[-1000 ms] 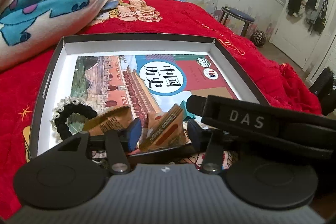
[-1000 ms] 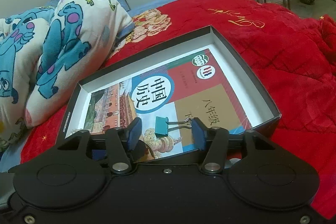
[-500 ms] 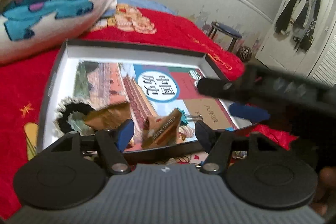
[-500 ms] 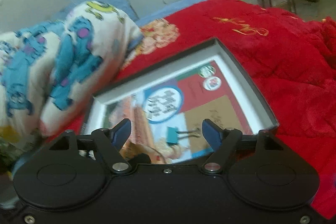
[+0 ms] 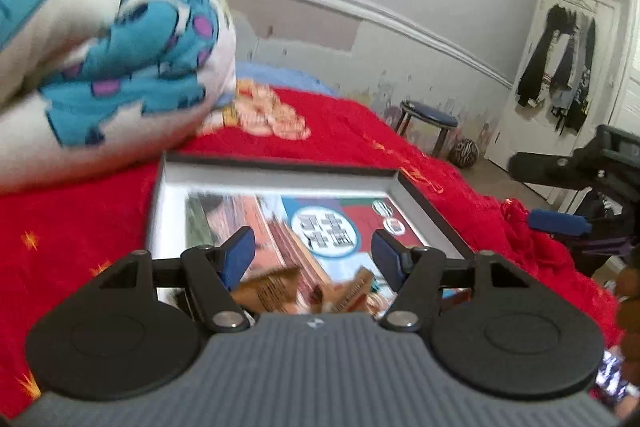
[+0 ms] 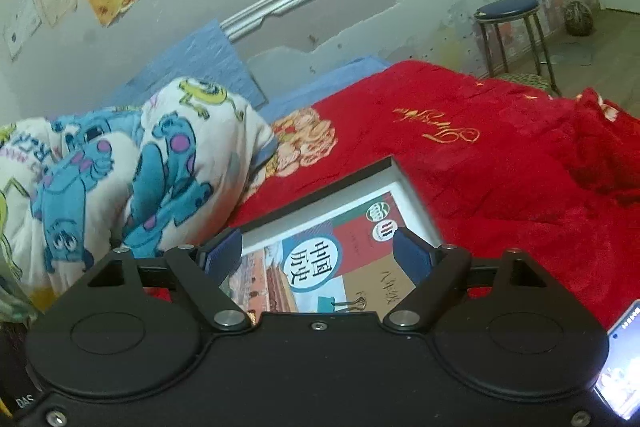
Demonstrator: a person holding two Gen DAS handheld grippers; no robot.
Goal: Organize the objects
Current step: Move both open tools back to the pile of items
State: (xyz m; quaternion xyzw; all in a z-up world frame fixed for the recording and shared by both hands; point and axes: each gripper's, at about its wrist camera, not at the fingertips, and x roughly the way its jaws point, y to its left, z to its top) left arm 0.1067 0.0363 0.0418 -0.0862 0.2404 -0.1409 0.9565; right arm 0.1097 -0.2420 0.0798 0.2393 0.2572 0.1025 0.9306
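A shallow black-rimmed box [image 5: 280, 169] lies on the red bed cover and holds a colourful textbook [image 5: 332, 227]. Brown snack packets [image 5: 272, 287] lie on the book near the front. My left gripper [image 5: 314, 257] is open and empty, held above the box's near edge. In the right wrist view the box [image 6: 416, 195], the textbook [image 6: 316, 263] and a teal binder clip [image 6: 332, 303] show. My right gripper [image 6: 318, 253] is open and empty above the box. The right gripper also shows at the right edge of the left wrist view [image 5: 560, 223].
A white quilt with blue monsters [image 6: 120, 163] is piled left of the box. The red bed cover [image 6: 500, 155] spreads to the right. A blue-topped stool [image 6: 508, 11] stands by the wall. A lit phone screen [image 6: 620, 359] is at the lower right edge.
Both grippers have opened wider and pulled back and up from the box. The right gripper has swung away to the right. The binder clip stays on the book.
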